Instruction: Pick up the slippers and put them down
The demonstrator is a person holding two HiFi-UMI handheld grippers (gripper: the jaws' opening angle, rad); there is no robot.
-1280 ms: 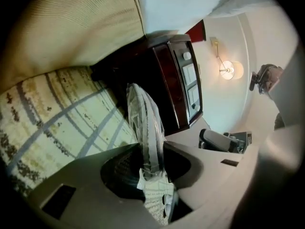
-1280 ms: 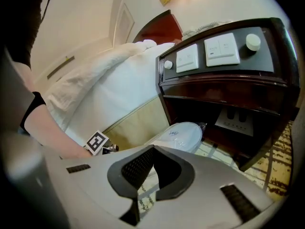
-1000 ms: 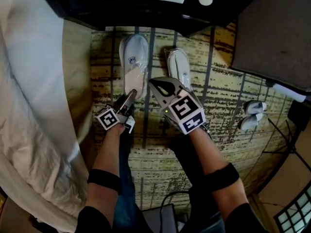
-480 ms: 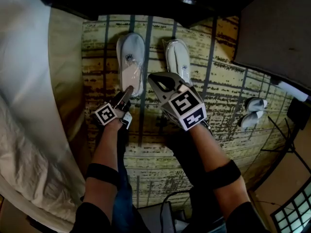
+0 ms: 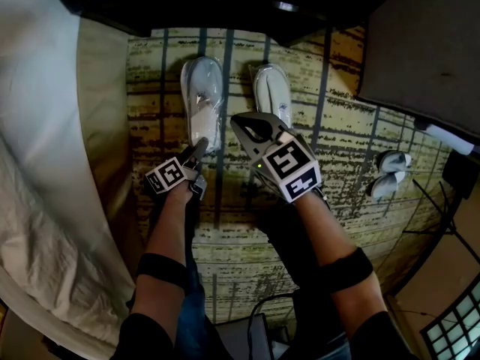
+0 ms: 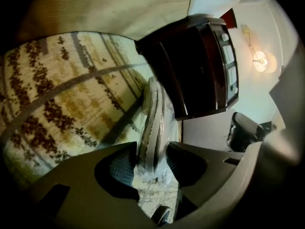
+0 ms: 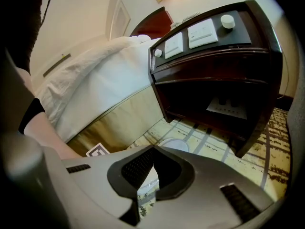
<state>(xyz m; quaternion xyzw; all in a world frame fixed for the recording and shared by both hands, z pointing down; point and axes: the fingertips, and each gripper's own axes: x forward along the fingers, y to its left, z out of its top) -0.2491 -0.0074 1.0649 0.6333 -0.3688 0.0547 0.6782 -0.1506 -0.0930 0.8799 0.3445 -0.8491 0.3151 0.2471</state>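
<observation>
Two wrapped slippers (image 5: 202, 103) (image 5: 271, 96), two tongs (image 5: 201, 145) (image 5: 244, 124), one nightstand (image 5: 225, 13), one bed (image 5: 45, 163).

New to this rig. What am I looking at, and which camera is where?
No robot: a person holds a hand-held gripper in each hand. The head view looks down from their head. The other two cameras ride on the hand-held grippers, looking along the jaws. Two white plastic-wrapped slippers, a left slipper and a right slipper, lie on the carpet beside a bed, before a dark nightstand. The left hand-held gripper has the left slipper's heel between its jaws. They have just been opening, so the grip looks released. The right hand-held gripper is shut and empty, near the right slipper.
</observation>
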